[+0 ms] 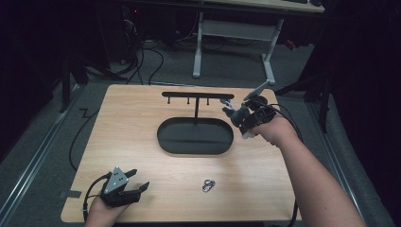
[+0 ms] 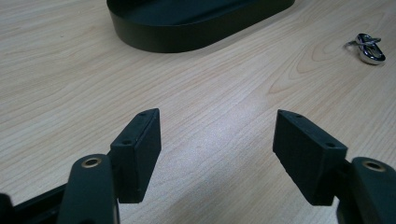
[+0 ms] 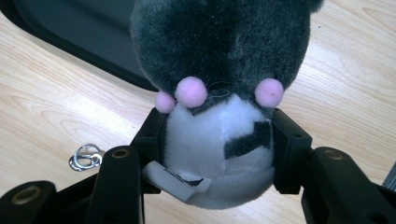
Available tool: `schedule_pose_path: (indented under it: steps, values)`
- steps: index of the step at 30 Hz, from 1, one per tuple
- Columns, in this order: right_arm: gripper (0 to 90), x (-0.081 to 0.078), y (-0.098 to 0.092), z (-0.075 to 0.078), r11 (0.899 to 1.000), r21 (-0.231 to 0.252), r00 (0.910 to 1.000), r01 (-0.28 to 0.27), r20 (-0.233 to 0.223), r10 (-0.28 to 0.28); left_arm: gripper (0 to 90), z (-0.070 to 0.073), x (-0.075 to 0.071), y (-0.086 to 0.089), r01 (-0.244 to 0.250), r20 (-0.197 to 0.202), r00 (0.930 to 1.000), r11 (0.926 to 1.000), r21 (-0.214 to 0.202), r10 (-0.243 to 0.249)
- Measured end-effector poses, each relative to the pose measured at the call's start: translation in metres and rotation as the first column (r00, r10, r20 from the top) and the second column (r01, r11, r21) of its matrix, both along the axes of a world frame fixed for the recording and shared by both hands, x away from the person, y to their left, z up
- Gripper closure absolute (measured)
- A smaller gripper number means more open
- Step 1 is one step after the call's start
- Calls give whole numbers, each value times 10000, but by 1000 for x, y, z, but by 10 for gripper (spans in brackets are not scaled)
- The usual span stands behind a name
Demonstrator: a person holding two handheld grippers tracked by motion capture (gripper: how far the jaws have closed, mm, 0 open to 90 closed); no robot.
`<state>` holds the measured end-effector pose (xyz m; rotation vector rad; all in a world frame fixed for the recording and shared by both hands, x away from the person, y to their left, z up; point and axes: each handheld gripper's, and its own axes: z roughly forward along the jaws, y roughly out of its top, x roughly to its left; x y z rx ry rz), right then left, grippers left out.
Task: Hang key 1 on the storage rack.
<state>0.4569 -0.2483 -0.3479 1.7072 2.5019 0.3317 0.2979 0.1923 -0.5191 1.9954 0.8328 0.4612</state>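
Over the right side of the desk (image 1: 142, 142), the right tongs (image 1: 235, 115) pinched a plush toy (image 3: 219, 70), dark grey fur on top, white belly, small pink pompoms across the middle. Both black jaws pressed into the white belly from either side in the right gripper view, and a white fabric tag (image 3: 175, 179) stuck out at the toy's near end by the left jaw. From the high view the toy hung in the air just right of the black stand (image 1: 196, 101), near the right end of its top bar with hooks, above the desk and just beyond the right rim of the stand's oval tray base (image 1: 195, 137). Person's right hand (image 1: 272, 130) and forearm came in from the near right corner.

Left tongs (image 1: 137, 182) sat at the near left corner of the desk, low over the wood, jaws spread wide with bare desk between them, pinching nothing. Left hand (image 1: 101, 210) was at the near edge.

Small silver metal clasp (image 1: 208, 185) lay flat on the desk near the middle, near of the tray and well apart from both tongs. It also showed in the left gripper view at far right and in the right gripper view at lower left.
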Motion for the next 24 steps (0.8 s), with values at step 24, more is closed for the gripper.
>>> schedule_pose_path:
  steps: [24]
  values:
    - [471, 15, 16, -38, 10000, 78, 9997, -33, 240, 31, 331, -1, 0, -1, 114, -68, 9999, 9999, 86, -113]
